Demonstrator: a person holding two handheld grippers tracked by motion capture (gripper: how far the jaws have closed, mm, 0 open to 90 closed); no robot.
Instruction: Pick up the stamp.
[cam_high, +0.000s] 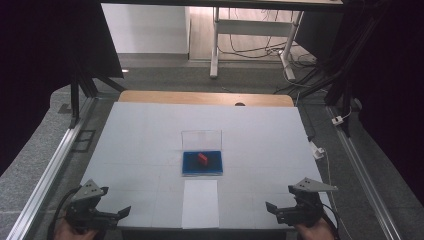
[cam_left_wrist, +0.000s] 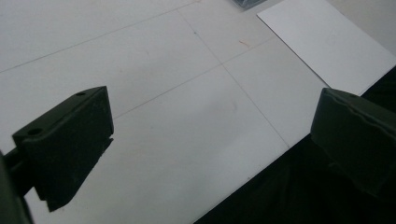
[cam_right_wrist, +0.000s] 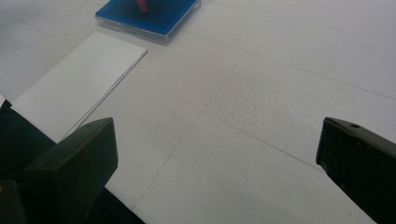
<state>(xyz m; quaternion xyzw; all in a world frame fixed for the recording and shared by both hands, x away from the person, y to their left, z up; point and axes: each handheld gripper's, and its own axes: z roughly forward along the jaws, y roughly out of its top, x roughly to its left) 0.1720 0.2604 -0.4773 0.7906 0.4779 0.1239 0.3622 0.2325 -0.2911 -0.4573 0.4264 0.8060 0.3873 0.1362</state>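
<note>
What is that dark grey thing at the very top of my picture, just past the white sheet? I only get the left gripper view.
Observer: It is the near edge of a flat clear case with a blue floor, lying in the middle of the table, just beyond the white sheet.
Operator: Is anything inside it?
Observer: A small red block lies on the blue floor.
Operator: And where is the other hand's tool?
Observer: The right tongs hang open over the near right corner of the table, holding nothing.
</note>
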